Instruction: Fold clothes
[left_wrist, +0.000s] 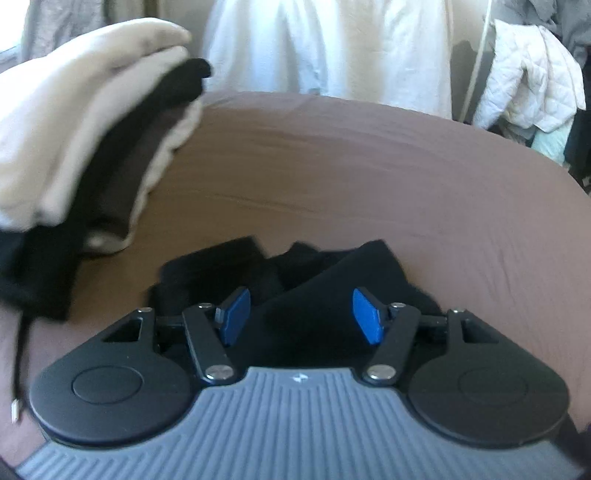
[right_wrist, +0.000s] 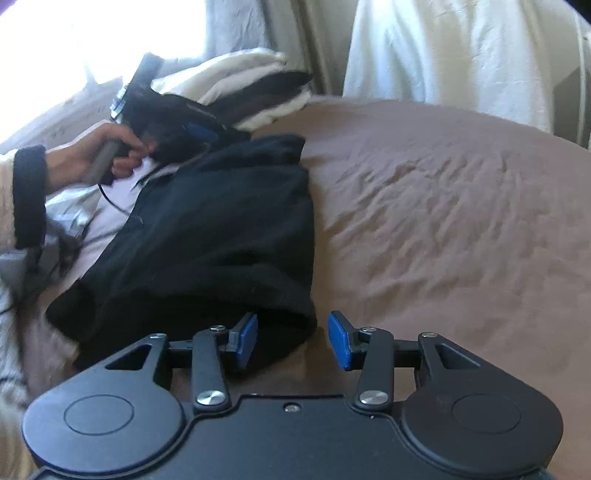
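Black garment (right_wrist: 207, 236): thick, fleece-like, folded into rough rectangle, lying flat on brown sheet (right_wrist: 443, 221), near left edge of bed. Far corner slightly bunched; near edge rounded at fold. Surface dark, detail hard to read. Stack (left_wrist: 92, 140) of folded clothes beyond it: cream layers on top, black and brown layers between, cream at bottom, edges roughly aligned, resting on same sheet.

Both tools (left_wrist: 301, 317) (right_wrist: 291, 339) parted, unladen
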